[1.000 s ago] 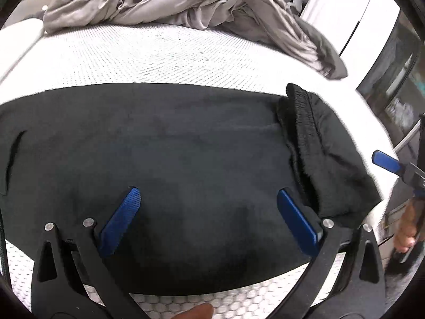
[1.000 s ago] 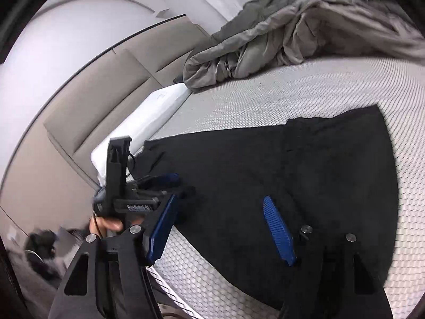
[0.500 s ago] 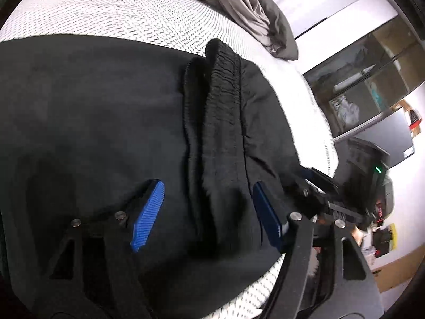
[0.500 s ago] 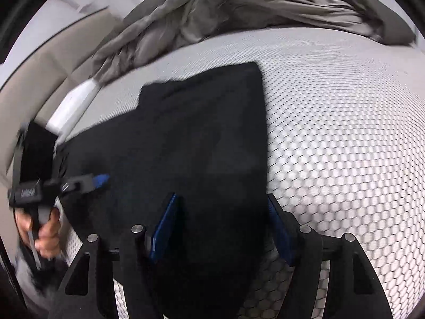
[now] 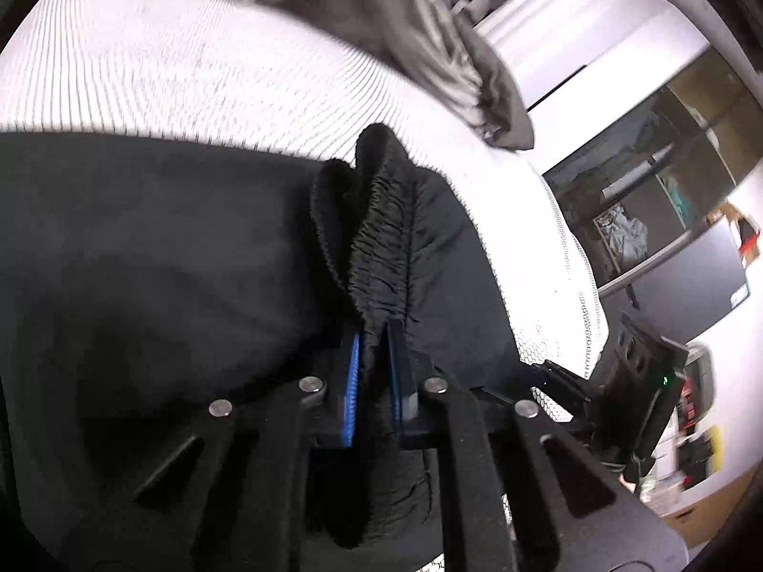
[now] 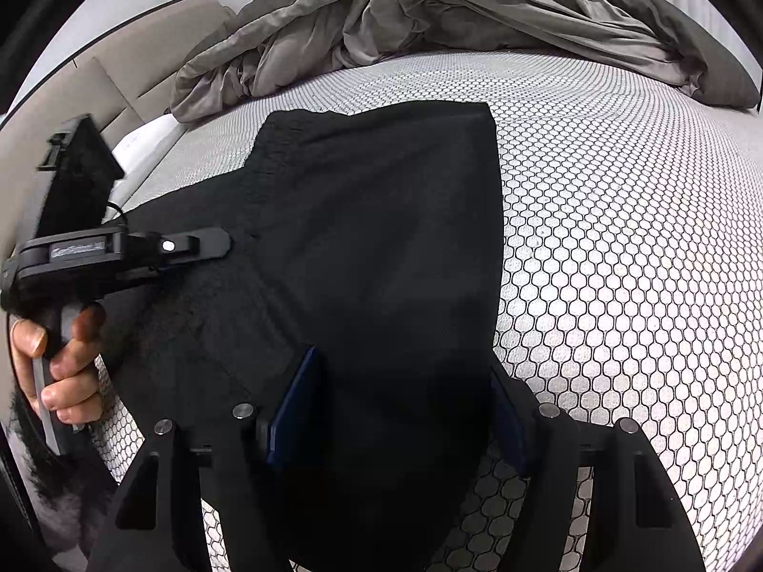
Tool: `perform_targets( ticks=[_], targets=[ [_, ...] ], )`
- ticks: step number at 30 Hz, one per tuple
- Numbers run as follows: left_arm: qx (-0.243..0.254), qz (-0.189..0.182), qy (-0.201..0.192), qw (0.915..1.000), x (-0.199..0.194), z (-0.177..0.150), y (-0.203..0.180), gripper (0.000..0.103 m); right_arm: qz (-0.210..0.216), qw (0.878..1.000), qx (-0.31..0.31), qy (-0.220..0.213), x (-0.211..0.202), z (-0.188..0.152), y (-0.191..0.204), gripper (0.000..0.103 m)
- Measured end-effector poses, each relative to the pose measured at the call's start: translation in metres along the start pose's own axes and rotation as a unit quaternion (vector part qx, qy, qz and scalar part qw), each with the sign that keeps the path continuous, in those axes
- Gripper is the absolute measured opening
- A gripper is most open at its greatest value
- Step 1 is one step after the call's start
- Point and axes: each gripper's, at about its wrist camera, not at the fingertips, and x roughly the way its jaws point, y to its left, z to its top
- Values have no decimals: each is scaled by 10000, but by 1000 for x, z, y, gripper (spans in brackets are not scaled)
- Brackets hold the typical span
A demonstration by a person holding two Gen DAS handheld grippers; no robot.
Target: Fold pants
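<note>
The left gripper point(image 5: 374, 372) has just closed, clamping the black pants' point(image 6: 381, 248) gathered waistband point(image 5: 381, 238) at centre frame. The right gripper point(image 6: 400, 410) stands apart, straddling the pants' edge on the honeycomb mattress point(image 6: 620, 262).

**No Legible Text in Either View**

A pale label strip on the side of the left claw point(image 6: 228, 241) body carries lettering too blurred to read. Boxes and packages on the far shelves point(image 5: 634, 219) show no readable print.
</note>
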Motion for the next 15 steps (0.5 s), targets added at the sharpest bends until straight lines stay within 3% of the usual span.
perform_targets(
  ticks=[5, 9, 12, 15],
  targets=[
    [13, 122, -451, 9989, -34, 3, -3, 6, 116, 9998, 101, -139, -22, -3, -5, 68],
    [-24, 348, -846, 9958, -86, 7, 18, 5, 247, 9994, 158, -196, -27, 3, 0, 68],
    [-198, 734, -1087, 9912, -138, 0, 53, 5, 349, 9992, 152, -135, -23, 4, 8, 68],
    [-254, 1452, -1072, 9832, -165, -7, 91, 6, 416, 9991, 75, -51, -18, 5, 18, 68]
  ],
)
